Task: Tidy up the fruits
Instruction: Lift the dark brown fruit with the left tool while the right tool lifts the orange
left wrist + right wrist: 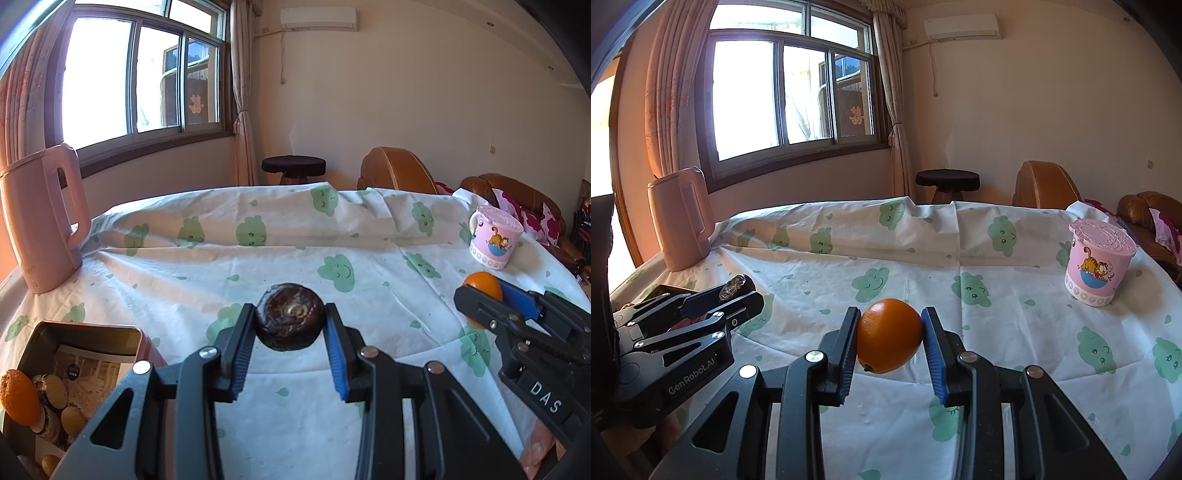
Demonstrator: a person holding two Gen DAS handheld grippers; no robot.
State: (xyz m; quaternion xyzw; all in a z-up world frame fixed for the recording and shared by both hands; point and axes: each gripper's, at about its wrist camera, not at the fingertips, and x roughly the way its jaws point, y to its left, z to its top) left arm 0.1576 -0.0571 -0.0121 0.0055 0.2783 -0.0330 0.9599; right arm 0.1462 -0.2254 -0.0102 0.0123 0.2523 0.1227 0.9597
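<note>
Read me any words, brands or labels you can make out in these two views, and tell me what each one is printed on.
"DAS" – on the body of the right gripper, seen from the left wrist.
"GenRobot.AI" – on the body of the left gripper, seen from the right wrist.
Printed sheet lining the tin box: a small dark label, too small to read.
Pink cartoon cup: a cat picture, no readable words.

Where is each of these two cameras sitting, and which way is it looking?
Left wrist: on the left gripper, facing the window across the table; its fingers clamp a dark brown fruit.
Right wrist: on the right gripper, same heading; its fingers clamp an orange.
Shared: pink kettle, cartoon cup, and each other's gripper.
</note>
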